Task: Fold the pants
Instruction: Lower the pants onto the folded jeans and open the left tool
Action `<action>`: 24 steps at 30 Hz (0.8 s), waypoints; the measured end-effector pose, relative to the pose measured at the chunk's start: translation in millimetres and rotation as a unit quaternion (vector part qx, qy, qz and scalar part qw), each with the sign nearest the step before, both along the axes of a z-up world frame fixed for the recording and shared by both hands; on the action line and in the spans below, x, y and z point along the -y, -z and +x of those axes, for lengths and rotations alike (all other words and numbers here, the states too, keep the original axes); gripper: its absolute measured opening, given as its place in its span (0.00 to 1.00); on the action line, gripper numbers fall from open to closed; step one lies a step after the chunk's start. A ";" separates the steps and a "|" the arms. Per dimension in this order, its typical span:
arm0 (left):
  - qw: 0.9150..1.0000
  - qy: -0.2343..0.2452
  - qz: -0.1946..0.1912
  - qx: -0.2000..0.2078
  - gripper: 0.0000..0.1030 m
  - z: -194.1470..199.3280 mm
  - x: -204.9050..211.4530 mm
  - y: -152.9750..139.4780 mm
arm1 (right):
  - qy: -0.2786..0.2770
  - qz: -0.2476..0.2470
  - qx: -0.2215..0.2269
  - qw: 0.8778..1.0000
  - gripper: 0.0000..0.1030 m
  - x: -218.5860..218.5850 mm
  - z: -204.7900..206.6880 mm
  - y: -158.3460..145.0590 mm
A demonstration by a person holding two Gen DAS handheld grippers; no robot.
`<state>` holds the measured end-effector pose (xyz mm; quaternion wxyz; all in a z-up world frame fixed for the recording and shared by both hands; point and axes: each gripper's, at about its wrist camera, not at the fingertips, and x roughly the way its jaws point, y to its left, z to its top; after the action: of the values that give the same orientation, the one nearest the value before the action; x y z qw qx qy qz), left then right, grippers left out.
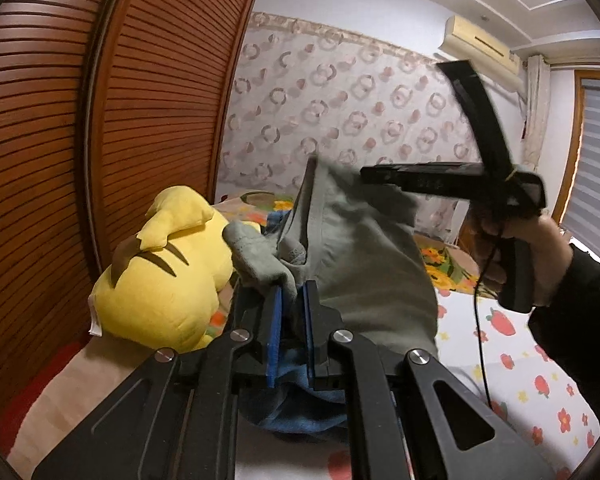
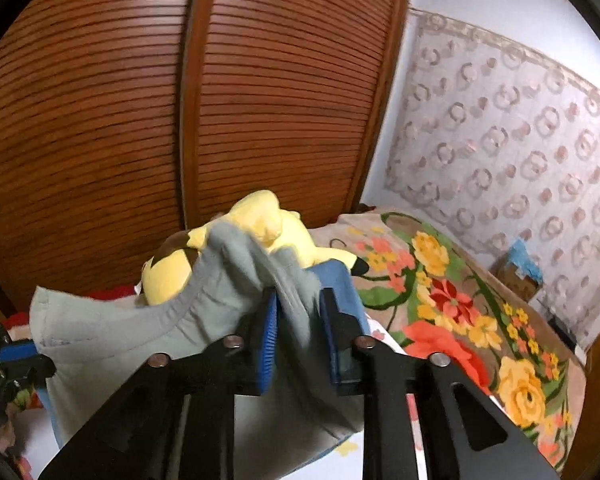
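Note:
Grey-green pants (image 1: 364, 256) hang lifted in the air over the bed, stretched between both grippers. My left gripper (image 1: 292, 292) is shut on a bunched edge of the pants between its blue pads. The right gripper (image 1: 370, 176) shows in the left wrist view at upper right, held by a hand, its tip buried in the cloth. In the right wrist view my right gripper (image 2: 298, 300) is shut on a fold of the pants (image 2: 140, 332), which drape down to the left. The left gripper (image 2: 16, 354) shows at that view's left edge.
A yellow plush toy (image 1: 168, 276) lies on the bed against a brown louvered wardrobe (image 1: 100, 120). A blue garment (image 1: 300, 412) lies below the grippers. A strawberry-print sheet (image 1: 520, 360) and a flowered blanket (image 2: 460, 304) cover the bed. A patterned curtain (image 1: 340, 112) hangs behind.

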<state>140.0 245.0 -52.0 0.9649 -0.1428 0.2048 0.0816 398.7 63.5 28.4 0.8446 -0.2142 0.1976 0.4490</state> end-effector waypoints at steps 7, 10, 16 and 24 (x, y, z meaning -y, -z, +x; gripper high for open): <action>1.000 0.001 0.007 -0.018 0.10 0.8 2.8 -2.8 | 0.010 0.015 -0.043 0.999 0.22 24.3 4.8 2.5; 1.000 -0.001 0.015 -0.027 0.11 -0.4 3.8 -4.4 | 0.025 0.017 -0.054 0.998 0.22 36.1 1.8 3.0; 0.998 -0.003 0.037 -0.042 0.22 -7.2 5.4 -9.0 | 0.045 0.037 -0.062 0.996 0.22 61.7 -31.2 -8.0; 0.998 0.018 0.048 -0.049 0.44 -26.3 16.9 -21.5 | 0.066 0.062 -0.064 0.994 0.22 99.4 -88.1 -21.1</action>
<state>113.7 228.1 -30.5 0.9608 -0.0885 0.2499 0.0809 310.6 -36.0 49.5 0.8695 -0.1190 0.2368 0.4168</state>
